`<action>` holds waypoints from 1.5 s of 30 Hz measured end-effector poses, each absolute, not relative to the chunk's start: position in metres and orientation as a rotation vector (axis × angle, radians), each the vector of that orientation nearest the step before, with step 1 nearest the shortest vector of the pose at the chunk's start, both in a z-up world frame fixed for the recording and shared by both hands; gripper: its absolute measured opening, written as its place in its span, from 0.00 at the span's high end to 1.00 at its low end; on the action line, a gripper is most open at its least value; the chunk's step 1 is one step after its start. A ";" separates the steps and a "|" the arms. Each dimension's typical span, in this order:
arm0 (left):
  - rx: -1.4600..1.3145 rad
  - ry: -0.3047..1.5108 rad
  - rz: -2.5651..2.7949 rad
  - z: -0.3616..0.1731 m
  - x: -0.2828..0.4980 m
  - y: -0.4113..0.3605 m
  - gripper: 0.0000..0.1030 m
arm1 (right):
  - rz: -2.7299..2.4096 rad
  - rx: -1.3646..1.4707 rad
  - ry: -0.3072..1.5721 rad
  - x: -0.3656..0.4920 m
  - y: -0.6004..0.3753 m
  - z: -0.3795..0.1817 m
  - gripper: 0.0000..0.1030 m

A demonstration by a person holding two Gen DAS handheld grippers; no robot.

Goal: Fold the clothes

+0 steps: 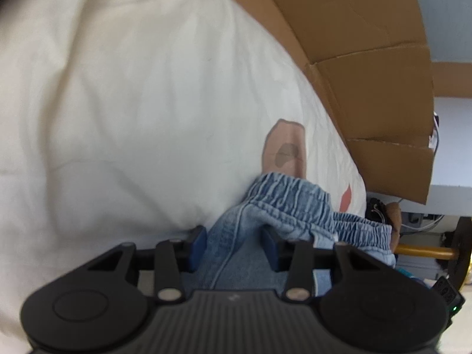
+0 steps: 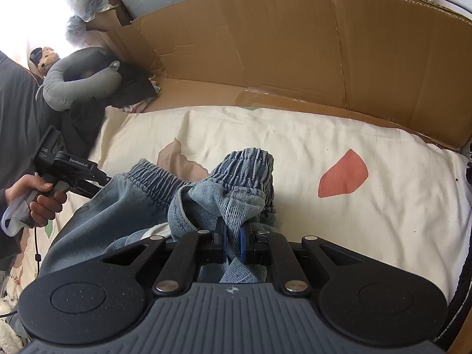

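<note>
Two grippers hold one pair of light-blue denim shorts [image 2: 141,203] over a cream sheet [image 2: 383,236], low in both frames, a cardboard wall [image 2: 295,44] across the top. The right gripper [image 2: 233,240] pinches bunched waistband tightly; the left gripper [image 1: 233,246] grips denim between wider blue pads [image 1: 199,243].
</note>
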State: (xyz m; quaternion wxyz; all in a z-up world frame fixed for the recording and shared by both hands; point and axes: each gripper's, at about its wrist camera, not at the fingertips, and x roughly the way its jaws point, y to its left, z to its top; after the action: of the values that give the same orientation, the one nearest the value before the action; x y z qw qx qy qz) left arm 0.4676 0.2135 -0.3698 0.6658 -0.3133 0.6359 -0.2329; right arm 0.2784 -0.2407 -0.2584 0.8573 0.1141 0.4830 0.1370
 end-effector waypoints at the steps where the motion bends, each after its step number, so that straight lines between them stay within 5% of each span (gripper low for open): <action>1: -0.686 1.422 -0.530 -0.368 0.467 0.212 0.58 | 0.287 0.242 1.015 0.278 -0.241 -0.259 0.94; 5: -0.683 1.373 -0.535 -0.368 0.468 0.210 0.71 | 0.287 0.254 1.013 0.280 -0.242 -0.263 0.94; 7: -0.682 1.351 -0.543 -0.368 0.468 0.208 0.85 | 0.296 0.261 1.010 0.281 -0.242 -0.267 0.94; 12: -0.655 1.278 -0.537 -0.354 0.460 0.212 0.94 | 0.344 0.280 0.994 0.289 -0.246 -0.272 0.94; 28: -0.718 1.048 -0.354 -0.245 0.342 0.290 0.96 | 0.487 0.183 0.954 0.335 -0.215 -0.203 0.96; 45: -0.883 0.783 0.055 -0.177 0.116 0.413 0.96 | 0.916 -0.044 0.822 0.355 0.005 -0.113 0.96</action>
State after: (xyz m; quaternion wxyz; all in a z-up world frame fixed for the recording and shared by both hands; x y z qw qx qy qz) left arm 0.1162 0.4133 -0.1771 0.8305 -0.4162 0.3692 0.0258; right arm 0.3550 0.0054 -0.1130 0.8162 -0.0208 0.3856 0.4297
